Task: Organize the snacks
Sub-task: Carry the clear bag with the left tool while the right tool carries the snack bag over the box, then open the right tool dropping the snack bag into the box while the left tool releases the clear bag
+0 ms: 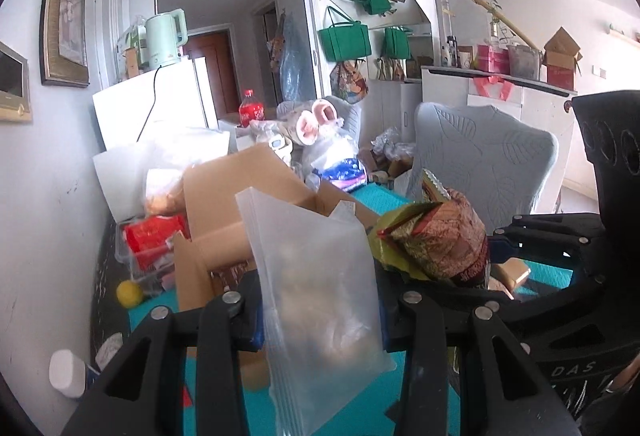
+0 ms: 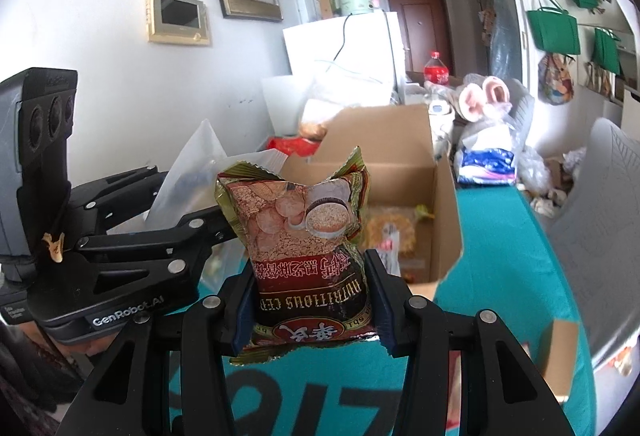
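Observation:
My left gripper (image 1: 320,324) is shut on a frosted clear zip bag (image 1: 320,300) and holds it upright above the teal table. My right gripper (image 2: 310,300) is shut on a red and gold cereal cracker packet (image 2: 308,236), held upside down. The packet also shows in the left wrist view (image 1: 444,236), just right of the zip bag. The left gripper and its bag (image 2: 188,172) show at the left of the right wrist view. An open cardboard box (image 2: 400,188) stands just beyond both grippers, with snacks inside; it also shows in the left wrist view (image 1: 240,188).
A clear bin with red packets (image 1: 152,248) sits left of the box, with a yellow ball (image 1: 129,293) near it. A grey chair (image 1: 480,160) stands at the right. A cola bottle (image 2: 436,68), a plush toy and bags clutter the table's far end. A small carton (image 2: 558,356) lies at right.

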`<action>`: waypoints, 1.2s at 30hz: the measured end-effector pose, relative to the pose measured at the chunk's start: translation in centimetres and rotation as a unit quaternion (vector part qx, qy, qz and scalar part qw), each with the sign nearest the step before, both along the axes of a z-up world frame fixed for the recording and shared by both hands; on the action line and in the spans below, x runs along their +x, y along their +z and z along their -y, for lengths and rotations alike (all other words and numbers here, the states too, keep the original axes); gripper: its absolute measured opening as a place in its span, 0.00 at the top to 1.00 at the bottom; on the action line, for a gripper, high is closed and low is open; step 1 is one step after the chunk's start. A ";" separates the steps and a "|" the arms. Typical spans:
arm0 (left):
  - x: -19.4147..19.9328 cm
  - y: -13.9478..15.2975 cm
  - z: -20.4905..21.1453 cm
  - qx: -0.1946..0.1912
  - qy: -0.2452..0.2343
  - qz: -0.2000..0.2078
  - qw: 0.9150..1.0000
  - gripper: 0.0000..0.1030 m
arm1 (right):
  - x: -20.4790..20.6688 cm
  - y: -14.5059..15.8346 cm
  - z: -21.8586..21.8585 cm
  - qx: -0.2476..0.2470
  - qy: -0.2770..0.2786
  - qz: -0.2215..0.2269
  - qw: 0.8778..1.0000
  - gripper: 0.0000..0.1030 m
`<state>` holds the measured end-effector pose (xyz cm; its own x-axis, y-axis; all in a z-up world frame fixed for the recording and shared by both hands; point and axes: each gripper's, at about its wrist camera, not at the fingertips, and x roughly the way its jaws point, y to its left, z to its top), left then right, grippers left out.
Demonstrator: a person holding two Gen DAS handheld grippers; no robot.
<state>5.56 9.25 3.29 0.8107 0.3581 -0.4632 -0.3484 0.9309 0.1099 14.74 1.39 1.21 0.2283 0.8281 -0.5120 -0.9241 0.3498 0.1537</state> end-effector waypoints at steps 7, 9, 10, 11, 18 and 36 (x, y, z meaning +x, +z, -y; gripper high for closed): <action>2.2 2.2 -2.9 0.007 -0.002 0.029 1.000 0.62 | 2.5 2.1 -2.3 0.012 -0.003 0.016 1.000 0.54; 2.8 2.6 -3.6 0.014 0.000 0.034 0.999 0.62 | 3.2 2.6 -3.0 0.015 -0.004 0.021 1.000 0.54; 3.3 2.8 -4.0 0.017 0.001 0.035 0.999 0.62 | 3.7 2.9 -3.5 0.018 -0.002 0.021 1.000 0.54; 3.8 3.0 -4.4 0.019 0.002 0.036 0.999 0.62 | 4.0 3.1 -3.7 0.020 -0.002 0.021 1.000 0.54; 6.6 3.3 -7.7 0.023 0.006 0.034 0.999 0.62 | 7.1 4.0 -6.9 0.031 -0.008 0.023 0.999 0.54; 12.0 -0.8 -15.0 -0.003 0.032 -0.042 0.999 0.62 | 12.0 -0.5 -14.0 0.011 0.017 -0.025 0.999 0.54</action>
<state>17.59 24.23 2.44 0.7452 0.4042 -0.5304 -0.3962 0.9081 0.1353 26.73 15.35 0.70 0.1751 0.8459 -0.5037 -0.9260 0.3153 0.2075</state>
